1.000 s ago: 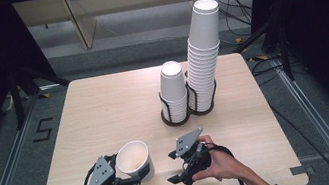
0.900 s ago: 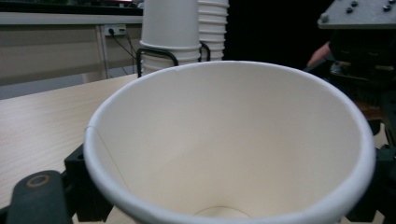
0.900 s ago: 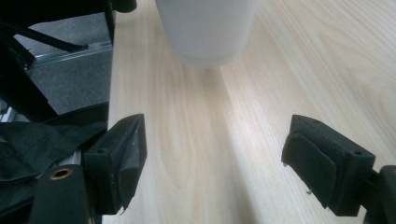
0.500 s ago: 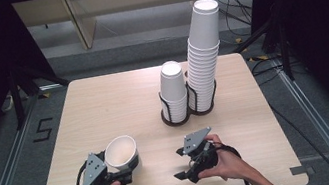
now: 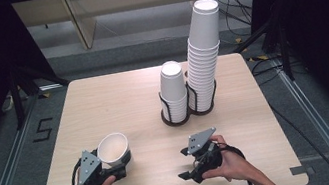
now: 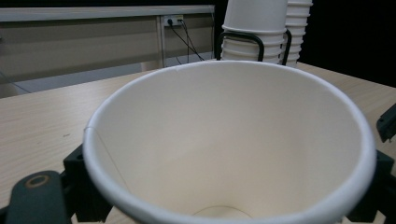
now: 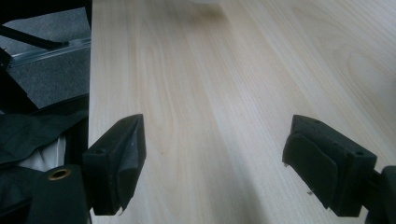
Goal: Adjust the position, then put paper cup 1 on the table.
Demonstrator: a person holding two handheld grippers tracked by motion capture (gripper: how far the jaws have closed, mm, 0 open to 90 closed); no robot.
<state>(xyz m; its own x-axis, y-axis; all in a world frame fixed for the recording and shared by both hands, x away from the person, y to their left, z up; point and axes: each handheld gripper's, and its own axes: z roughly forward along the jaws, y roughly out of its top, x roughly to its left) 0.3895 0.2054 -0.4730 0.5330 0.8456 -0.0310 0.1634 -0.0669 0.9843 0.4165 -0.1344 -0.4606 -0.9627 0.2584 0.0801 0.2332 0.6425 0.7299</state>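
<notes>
The paper cup (image 5: 112, 148) sits tilted in the left gripper (image 5: 115, 170), mouth turned up and toward the person, its jaws closed on the cup's lower wall; in the left gripper view the rim (image 6: 224, 140) spreads across the frame with black jaws showing at both lower corners. It is held over the near-left part of the worktop (image 5: 119, 105), well apart from the two stacks at the far side: a short stack of cups (image 5: 173, 88) and a tall stack of cups (image 5: 203, 58), both standing in a black wire holder (image 5: 176, 116). Judging from this, one cup is separated and in hand, but it is not yet set down or placed anywhere, so the placing seems still to come. The right gripper (image 5: 188, 163) hovers low over the near-right worktop with its jaws wide apart and nothing between them, bare wood showing in the gap. Room is generous: the whole middle of the worktop is bare between the grippers and the holder. The near edge lies close under both hands, and the left edge is near the cup, so any set-down is safer made forward and inward, short of the tall stack, which looks easy to topple
</notes>
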